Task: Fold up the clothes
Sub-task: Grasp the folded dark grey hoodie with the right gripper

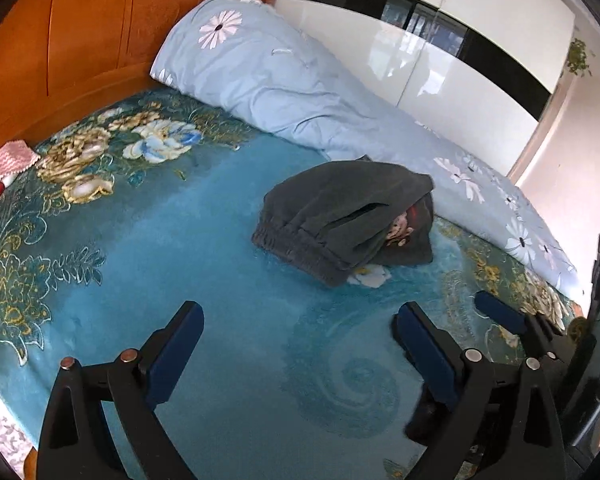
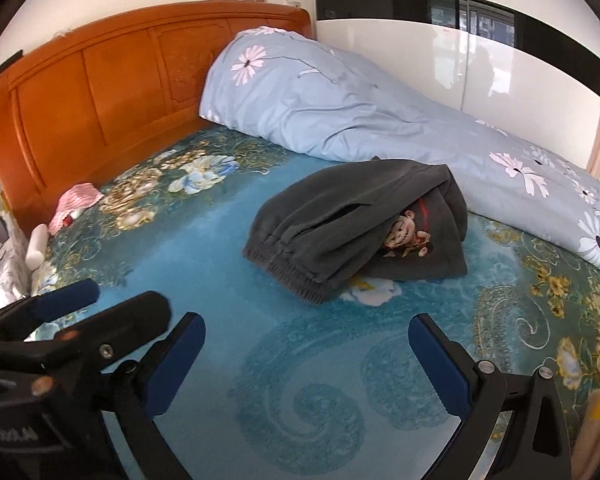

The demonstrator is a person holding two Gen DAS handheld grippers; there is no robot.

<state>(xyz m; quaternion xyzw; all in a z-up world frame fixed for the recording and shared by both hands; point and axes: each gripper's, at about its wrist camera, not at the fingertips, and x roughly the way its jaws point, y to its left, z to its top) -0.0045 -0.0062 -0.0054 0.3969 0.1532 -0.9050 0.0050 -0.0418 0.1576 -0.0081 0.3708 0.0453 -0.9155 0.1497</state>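
My left gripper [image 1: 300,344] and right gripper [image 2: 306,350] both hang with fingers spread wide and nothing between them, on the near side of the dark grey garment [image 2: 356,224]; it lies doubled into a compact bundle on the blue blanket [image 2: 220,248], just before the pale quilt [image 2: 380,112]; it looks folded already, though loosely, so perhaps only tidying is left.

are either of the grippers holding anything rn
Nothing is held. The left gripper and right gripper are both open, short of the folded grey garment.
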